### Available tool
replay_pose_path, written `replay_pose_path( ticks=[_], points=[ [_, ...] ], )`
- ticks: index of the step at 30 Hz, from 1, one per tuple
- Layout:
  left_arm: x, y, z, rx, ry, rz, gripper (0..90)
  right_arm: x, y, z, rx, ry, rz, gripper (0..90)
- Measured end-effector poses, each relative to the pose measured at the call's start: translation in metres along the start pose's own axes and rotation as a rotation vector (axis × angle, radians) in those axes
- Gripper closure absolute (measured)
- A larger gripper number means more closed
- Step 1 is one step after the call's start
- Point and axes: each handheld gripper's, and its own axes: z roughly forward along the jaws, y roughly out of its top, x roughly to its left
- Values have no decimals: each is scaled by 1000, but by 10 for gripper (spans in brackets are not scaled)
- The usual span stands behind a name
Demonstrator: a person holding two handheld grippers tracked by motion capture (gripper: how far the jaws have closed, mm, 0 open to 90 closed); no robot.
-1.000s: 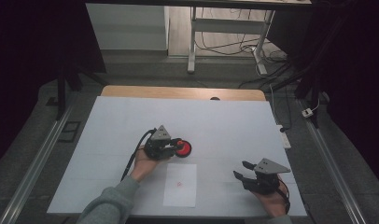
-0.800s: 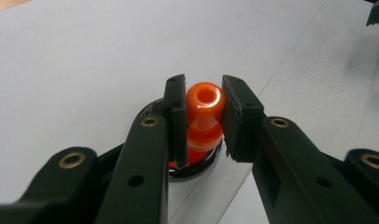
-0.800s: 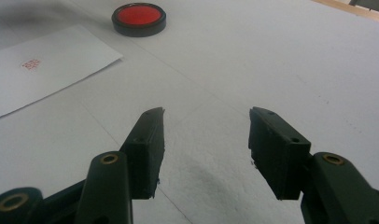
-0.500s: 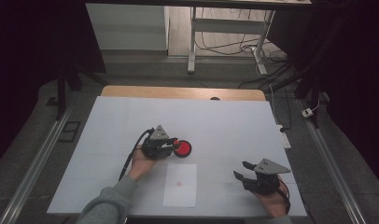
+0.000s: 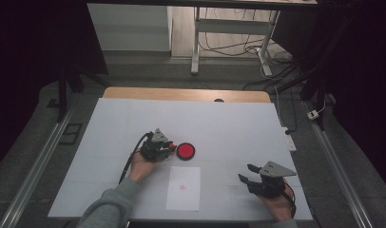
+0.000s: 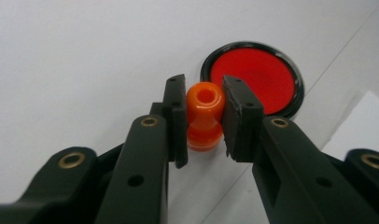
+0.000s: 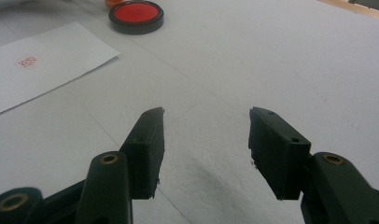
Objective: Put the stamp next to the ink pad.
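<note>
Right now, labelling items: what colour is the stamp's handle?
Orange stamp handle, clearest in the left gripper view.

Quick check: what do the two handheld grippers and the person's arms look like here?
Both grippers are black. The left gripper and right gripper each carry a grey three-cornered plate on top. In the gripper views, the jaws are matte black bars with brass-coloured rivets and flat rectangular pads with small holes. A black cable trails from the left one. The left arm wears a grey-green sleeve.

Dim surroundings, bright table, perhaps slight blur
</note>
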Motion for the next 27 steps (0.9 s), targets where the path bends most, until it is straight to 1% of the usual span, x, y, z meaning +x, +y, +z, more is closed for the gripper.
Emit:
replay_pose_path(
  ticks=[2,6,9,10,12,13,16,19,21,22,24,27],
  points=[
    [0,-1,1,7,8,-1,723,0,0,0,0,2,0,449],
    [1,-2,1,5,8,-8,721,0,0,1,4,3,-6,449],
    [0,-2,1,1,20,0,710,0,0,1,-2,2,-3,449],
    [-1,-2,0,-3,24,3,691,0,0,1,-3,2,-2,448],
    [0,-1,-4,-26,19,1,583,0,0,0,0,0,-1,448],
    [0,0,-7,-41,20,-6,539,0,0,1,-8,-1,2,448],
    [-1,2,-19,-91,1,-27,445,0,0,0,-4,1,3,448],
    [-5,1,-32,-113,-21,-28,364,-1,0,0,-4,2,3,447],
    [-8,-1,-41,-115,-39,-22,326,-1,0,0,-5,3,3,447],
    [-10,-3,-45,-115,-45,-18,311,-1,0,0,-5,3,2,447],
    [-14,-8,-55,-117,-57,-15,310,-2,0,0,-2,0,2,447],
    [-19,-18,-70,-107,-59,-3,309,-4,0,0,-3,-3,8,447]
  ],
)
